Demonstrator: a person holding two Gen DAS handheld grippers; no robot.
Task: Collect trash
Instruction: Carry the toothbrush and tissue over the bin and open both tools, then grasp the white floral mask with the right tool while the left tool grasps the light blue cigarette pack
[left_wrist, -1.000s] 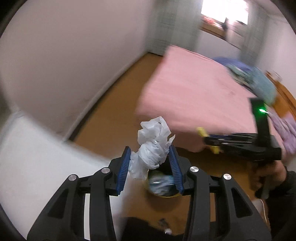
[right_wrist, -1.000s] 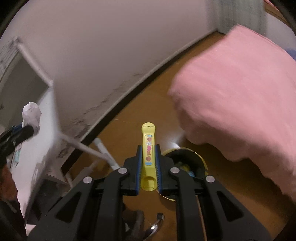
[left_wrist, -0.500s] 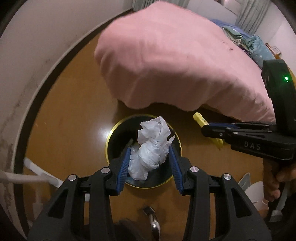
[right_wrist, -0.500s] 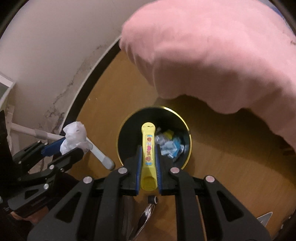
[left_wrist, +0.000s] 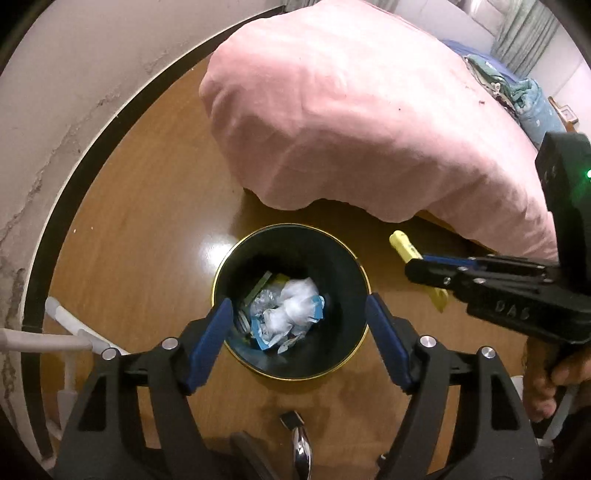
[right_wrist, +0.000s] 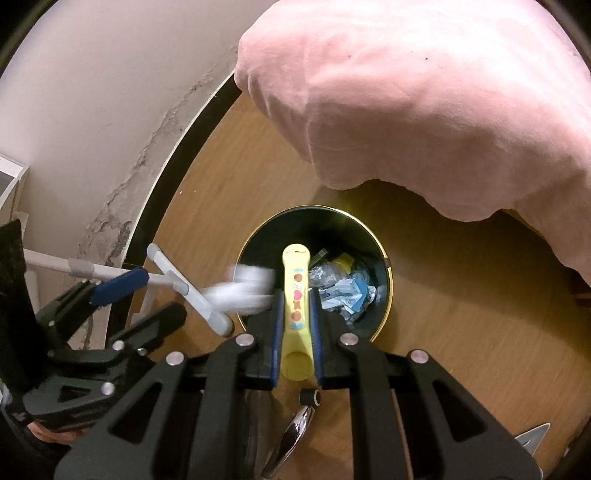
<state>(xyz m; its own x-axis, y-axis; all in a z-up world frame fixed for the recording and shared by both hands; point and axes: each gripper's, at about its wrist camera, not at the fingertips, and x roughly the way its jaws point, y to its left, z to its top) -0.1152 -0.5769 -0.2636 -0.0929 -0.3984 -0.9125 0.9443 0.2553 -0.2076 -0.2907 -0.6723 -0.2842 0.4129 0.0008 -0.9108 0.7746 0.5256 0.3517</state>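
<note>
A round black trash bin with a gold rim (left_wrist: 221, 277) (right_wrist: 384, 266) stands on the wooden floor and holds several crumpled wrappers. My left gripper (left_wrist: 297, 332) is open and empty right above the bin. The crumpled white plastic (left_wrist: 295, 306) lies inside on the other trash; in the right wrist view it is a white blur (right_wrist: 243, 291) at the bin's left rim. My right gripper (right_wrist: 296, 317) is shut on a yellow tube (right_wrist: 295, 295) with coloured stickers, held over the bin's near edge. The tube also shows in the left wrist view (left_wrist: 406, 249).
A bed with a pink cover (left_wrist: 369, 110) (right_wrist: 443, 92) overhangs the floor just behind the bin. A white wall with a dark skirting board (left_wrist: 74, 177) runs on the left. White tube legs of a rack (right_wrist: 184, 288) stand left of the bin.
My left gripper has opened and let go of the white plastic, which has dropped into the bin. My right gripper with the yellow tube has stayed over the bin.
</note>
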